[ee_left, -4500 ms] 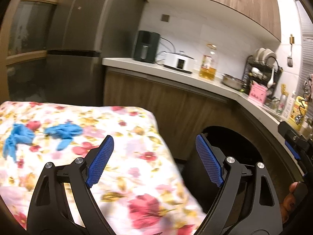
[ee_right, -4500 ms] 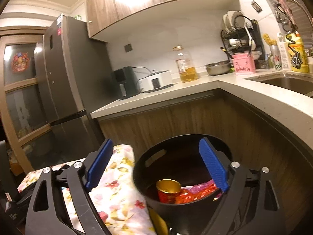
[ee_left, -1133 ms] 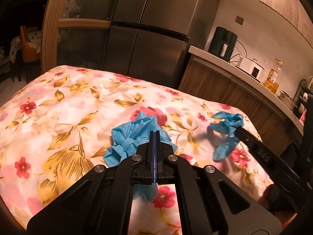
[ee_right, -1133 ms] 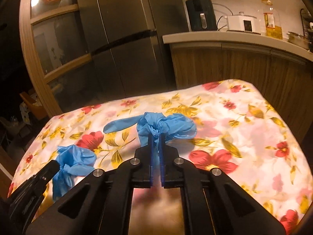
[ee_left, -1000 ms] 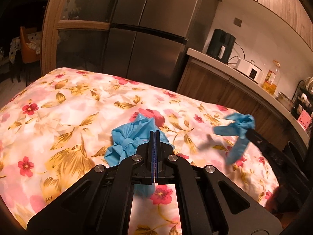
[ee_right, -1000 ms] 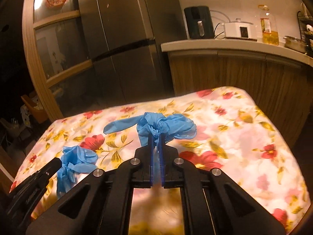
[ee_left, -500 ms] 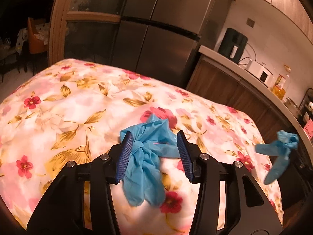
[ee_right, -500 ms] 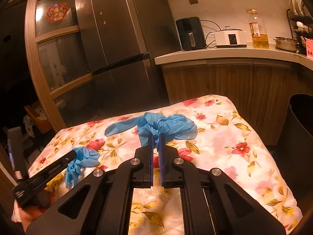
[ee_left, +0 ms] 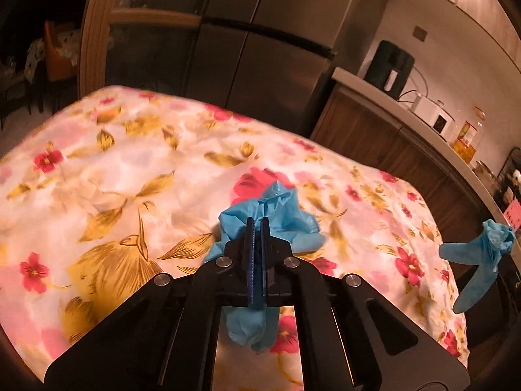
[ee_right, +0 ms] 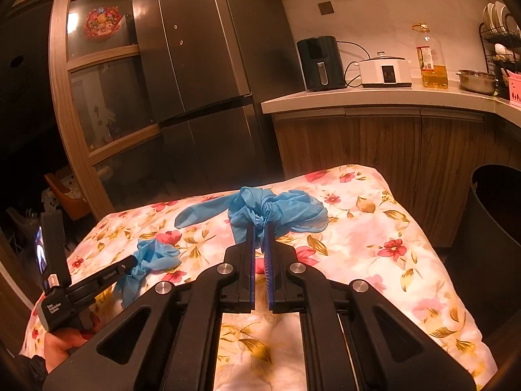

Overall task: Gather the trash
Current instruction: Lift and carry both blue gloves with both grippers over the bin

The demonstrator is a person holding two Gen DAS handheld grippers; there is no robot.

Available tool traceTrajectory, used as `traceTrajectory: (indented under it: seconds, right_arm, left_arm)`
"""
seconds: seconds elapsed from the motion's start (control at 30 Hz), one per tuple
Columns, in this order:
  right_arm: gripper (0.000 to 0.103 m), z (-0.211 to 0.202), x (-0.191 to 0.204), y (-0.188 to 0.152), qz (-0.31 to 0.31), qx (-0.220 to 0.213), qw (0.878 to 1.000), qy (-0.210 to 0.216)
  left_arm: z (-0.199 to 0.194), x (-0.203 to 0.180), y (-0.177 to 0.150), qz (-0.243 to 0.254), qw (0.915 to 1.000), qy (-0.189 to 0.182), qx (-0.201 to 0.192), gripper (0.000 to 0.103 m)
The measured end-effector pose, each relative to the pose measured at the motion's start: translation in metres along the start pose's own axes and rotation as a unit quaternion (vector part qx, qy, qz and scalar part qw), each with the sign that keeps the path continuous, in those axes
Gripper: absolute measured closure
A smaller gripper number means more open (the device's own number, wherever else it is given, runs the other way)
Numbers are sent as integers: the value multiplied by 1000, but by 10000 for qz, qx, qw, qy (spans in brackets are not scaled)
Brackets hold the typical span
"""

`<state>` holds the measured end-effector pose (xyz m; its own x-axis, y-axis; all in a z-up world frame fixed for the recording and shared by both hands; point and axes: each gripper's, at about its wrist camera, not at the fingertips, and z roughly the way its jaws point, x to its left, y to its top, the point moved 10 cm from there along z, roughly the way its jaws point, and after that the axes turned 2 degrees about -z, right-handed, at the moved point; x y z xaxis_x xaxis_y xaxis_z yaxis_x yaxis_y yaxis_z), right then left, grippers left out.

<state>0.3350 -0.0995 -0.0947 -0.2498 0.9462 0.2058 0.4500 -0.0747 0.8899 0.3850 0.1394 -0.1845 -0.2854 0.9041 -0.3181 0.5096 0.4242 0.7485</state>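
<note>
A crumpled blue glove (ee_left: 280, 205) lies on the floral tablecloth (ee_left: 130, 163). My left gripper (ee_left: 257, 224) is closing tight on it, pads pressing the glove, and its loose end hangs below the fingers. In the right wrist view the left gripper (ee_right: 133, 260) and its glove (ee_right: 153, 255) show low on the left. My right gripper (ee_right: 259, 224) is shut on a second blue glove (ee_right: 293, 211), held above the cloth (ee_right: 374, 244). The left wrist view shows that second glove (ee_left: 485, 251) dangling past the table's right edge.
A black trash bin (ee_right: 495, 221) stands on the floor right of the table. Behind are a dark fridge (ee_right: 202, 65) and a wooden counter (ee_right: 374, 97) with appliances and an oil bottle. A hand (ee_right: 65, 342) holds the left gripper.
The left jaws opened around the glove on the cloth and shut on it again. The right gripper lifted its glove and carried it toward the table's right edge, nearer the bin.
</note>
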Motion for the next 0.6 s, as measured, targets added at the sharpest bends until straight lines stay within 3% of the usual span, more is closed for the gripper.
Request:
traceTrajectory:
  seconds: [0.37,0.6]
  right_arm:
    - [97,-41,-9,10,-85,-217,9997,22]
    - [97,-71,-29,15,-91,-359,9993,-68]
  left_arm:
    - [-79,-63,8,440,9959,-530,-591,102]
    - [-113,-115,-3,772,9909,-827,-726,102]
